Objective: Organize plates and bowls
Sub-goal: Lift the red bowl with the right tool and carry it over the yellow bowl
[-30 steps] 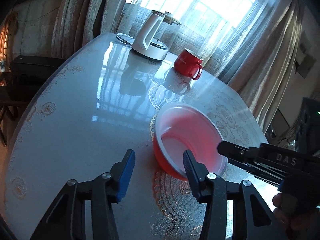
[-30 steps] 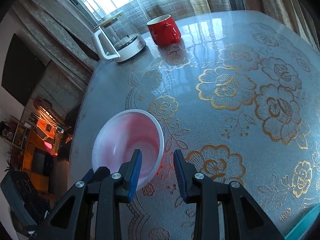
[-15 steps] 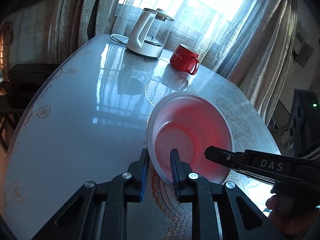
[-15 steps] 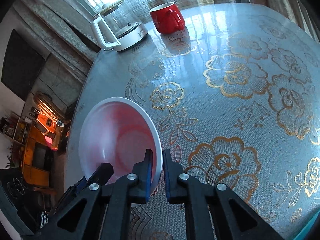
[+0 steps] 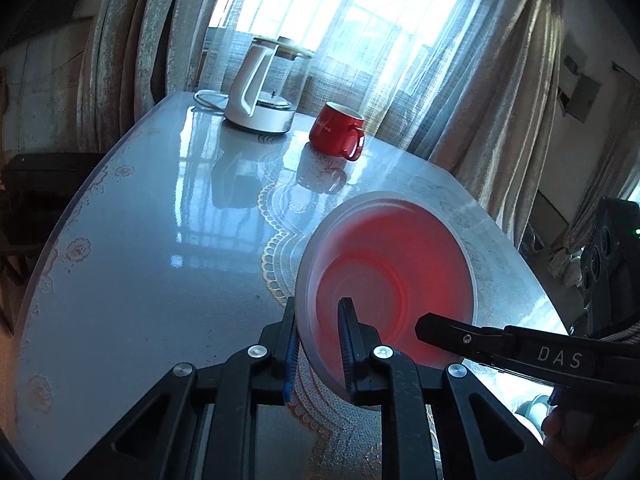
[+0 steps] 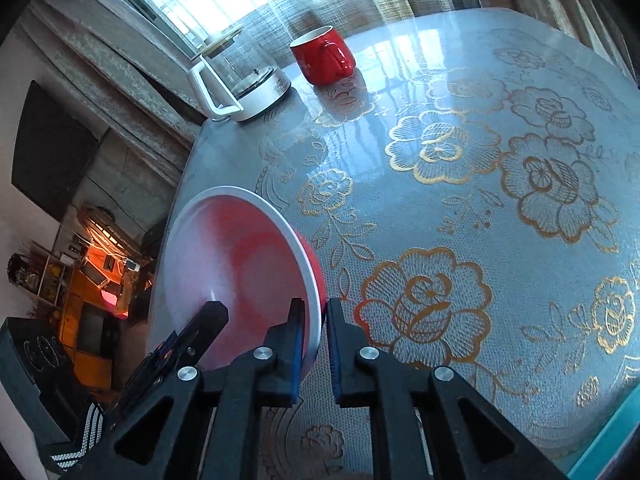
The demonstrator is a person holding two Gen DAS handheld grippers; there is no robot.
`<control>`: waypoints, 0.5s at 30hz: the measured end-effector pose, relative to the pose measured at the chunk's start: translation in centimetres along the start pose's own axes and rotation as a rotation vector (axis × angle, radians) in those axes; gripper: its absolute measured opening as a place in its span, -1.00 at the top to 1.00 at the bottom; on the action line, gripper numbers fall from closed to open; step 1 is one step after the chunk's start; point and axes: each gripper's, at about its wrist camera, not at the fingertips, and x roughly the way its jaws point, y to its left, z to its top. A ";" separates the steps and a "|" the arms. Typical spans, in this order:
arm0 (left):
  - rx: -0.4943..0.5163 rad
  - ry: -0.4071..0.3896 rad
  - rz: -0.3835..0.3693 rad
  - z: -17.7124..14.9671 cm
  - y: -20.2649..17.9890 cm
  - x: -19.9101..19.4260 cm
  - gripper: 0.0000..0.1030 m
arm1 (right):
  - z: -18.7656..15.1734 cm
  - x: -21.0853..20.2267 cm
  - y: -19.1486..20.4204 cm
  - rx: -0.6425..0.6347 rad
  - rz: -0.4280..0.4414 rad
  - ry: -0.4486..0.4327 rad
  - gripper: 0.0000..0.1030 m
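A red bowl (image 5: 392, 268) with a white inside is held up off the table, tilted, between both grippers. My left gripper (image 5: 320, 344) is shut on the bowl's near-left rim, one finger outside and one inside. My right gripper (image 6: 314, 344) is shut on the opposite rim of the bowl (image 6: 236, 264). The right gripper also shows in the left wrist view (image 5: 436, 326) at the bowl's lower right. The left gripper's black fingertip shows in the right wrist view (image 6: 212, 314) at the bowl's lower left.
A red mug (image 5: 338, 132) and a glass kettle with a white handle (image 5: 260, 92) stand at the far side of the table (image 5: 160, 240). The table has a floral lace cover (image 6: 480, 200). Curtains and a window lie behind.
Both grippers closed on the bowl's rim. The bowl has come up off the table and tilted more steeply toward the cameras.
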 end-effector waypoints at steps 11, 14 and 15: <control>0.075 -0.037 -0.062 -0.2 -1.9 -1.3 0.65 | -1.3 -2.7 -1.0 0.037 0.014 -0.053 0.79; 0.104 -0.045 -0.073 -0.4 -2.7 -1.7 0.65 | -1.8 -3.4 -1.3 0.044 0.014 -0.065 0.79; 0.113 -0.045 -0.077 -0.5 -2.9 -1.8 0.65 | -1.9 -3.5 -1.4 0.049 0.014 -0.069 0.79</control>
